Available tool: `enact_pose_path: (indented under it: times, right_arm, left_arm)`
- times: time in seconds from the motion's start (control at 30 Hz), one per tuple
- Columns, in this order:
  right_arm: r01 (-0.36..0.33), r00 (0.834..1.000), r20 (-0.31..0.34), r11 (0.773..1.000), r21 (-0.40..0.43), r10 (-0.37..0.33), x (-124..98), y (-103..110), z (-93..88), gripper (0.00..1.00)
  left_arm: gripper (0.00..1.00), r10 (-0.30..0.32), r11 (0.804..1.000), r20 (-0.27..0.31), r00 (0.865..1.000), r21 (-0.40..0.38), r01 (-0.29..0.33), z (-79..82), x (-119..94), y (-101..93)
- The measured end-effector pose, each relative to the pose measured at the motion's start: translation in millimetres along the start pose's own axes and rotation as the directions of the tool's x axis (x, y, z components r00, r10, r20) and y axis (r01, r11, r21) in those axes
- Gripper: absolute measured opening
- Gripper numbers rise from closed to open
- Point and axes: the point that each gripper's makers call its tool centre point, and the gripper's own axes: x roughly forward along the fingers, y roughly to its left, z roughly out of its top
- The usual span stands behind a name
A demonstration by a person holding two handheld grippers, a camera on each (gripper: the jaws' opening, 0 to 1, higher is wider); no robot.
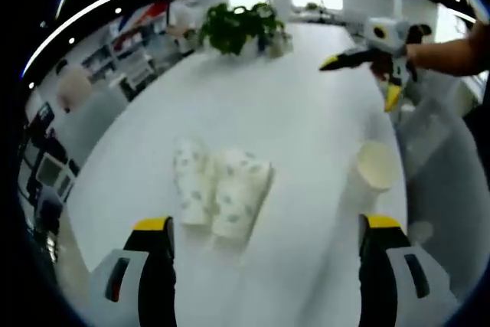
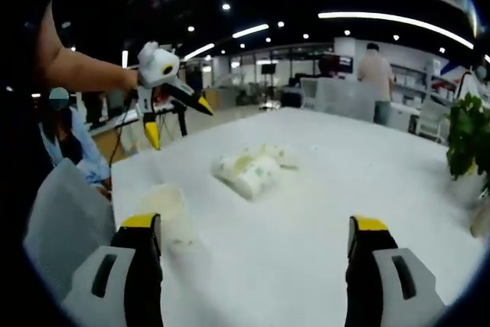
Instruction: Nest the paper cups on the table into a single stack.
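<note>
Two patterned paper cups lie on their sides, side by side on the white table: one cup on the left and a second cup touching it. A plain cup stands upright further right. My left gripper is open, a short way in front of the lying cups, with nothing between its jaws. The right gripper hovers open above the far right of the table. In the right gripper view the lying cups sit mid-table, the upright cup is near my open right gripper, and the left gripper hangs open.
A potted plant stands at the table's far end, also seen as a plant at the right edge. Grey chairs line the table. A seated person and a standing person are beyond it.
</note>
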Motion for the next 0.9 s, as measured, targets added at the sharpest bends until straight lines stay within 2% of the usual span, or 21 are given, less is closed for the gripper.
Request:
enact_pose_path:
  times: [0.1,0.3,0.5,0.67,0.9]
  right_arm:
    - [0.005,1.000,0.006,1.000,0.030,-0.005,-1,-3,-1.2,1.00]
    - [0.009,1.000,0.007,1.000,0.028,-0.009,-1,-5,-2.3,1.00]
    - [0.012,1.000,0.020,0.999,0.044,-0.013,4,-7,-0.6,1.00]
    - [0.011,0.999,0.037,0.999,0.040,-0.012,7,-6,7.7,1.00]
    - [0.014,0.999,0.029,0.999,0.037,-0.015,7,-7,6.2,1.00]
  left_arm:
    - [0.99,-0.014,1.000,-0.019,1.000,0.014,0.014,4.5,5,5.5]
    - [0.99,-0.038,0.997,-0.061,0.997,0.060,0.041,10.5,18,17.1]
    - [0.99,-0.033,0.995,-0.093,0.995,0.096,0.042,15.3,26,28.8]
    - [0.99,-0.028,0.991,-0.117,0.993,0.130,0.043,14.5,35,32.9]
    - [0.96,-0.025,0.986,-0.135,0.990,0.160,0.047,7.7,42,34.9]
